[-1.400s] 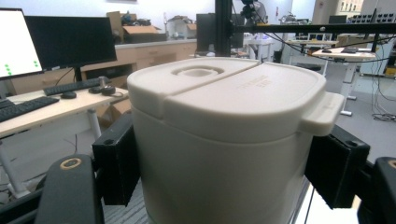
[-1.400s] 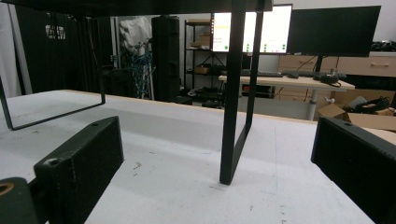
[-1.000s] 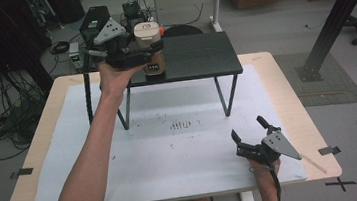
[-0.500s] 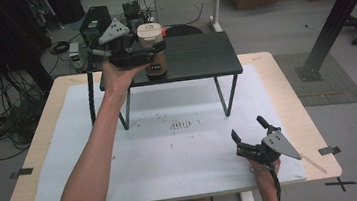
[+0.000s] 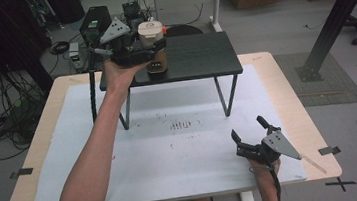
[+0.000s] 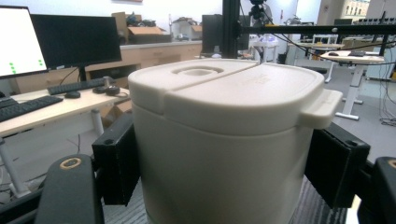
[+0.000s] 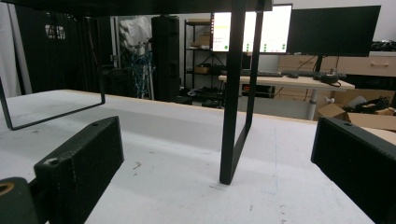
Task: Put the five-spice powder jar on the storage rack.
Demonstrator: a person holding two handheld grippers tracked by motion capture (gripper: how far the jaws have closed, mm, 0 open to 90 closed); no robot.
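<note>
Left claw (image 5: 153,49) clamped on cream canister (image 5: 153,43), at black shelf (image 5: 197,58) front-left edge. Keep upright, squeeze steady, move slow w/o snagging lid tab. Right claw (image 5: 250,135) wide open, empty, over table (image 5: 287,99).

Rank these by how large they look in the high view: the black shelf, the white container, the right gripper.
1. black shelf, clearly the largest.
2. right gripper and white container: they look about alike, and the gripper sits nearer the camera, so I would not rank them.
</note>
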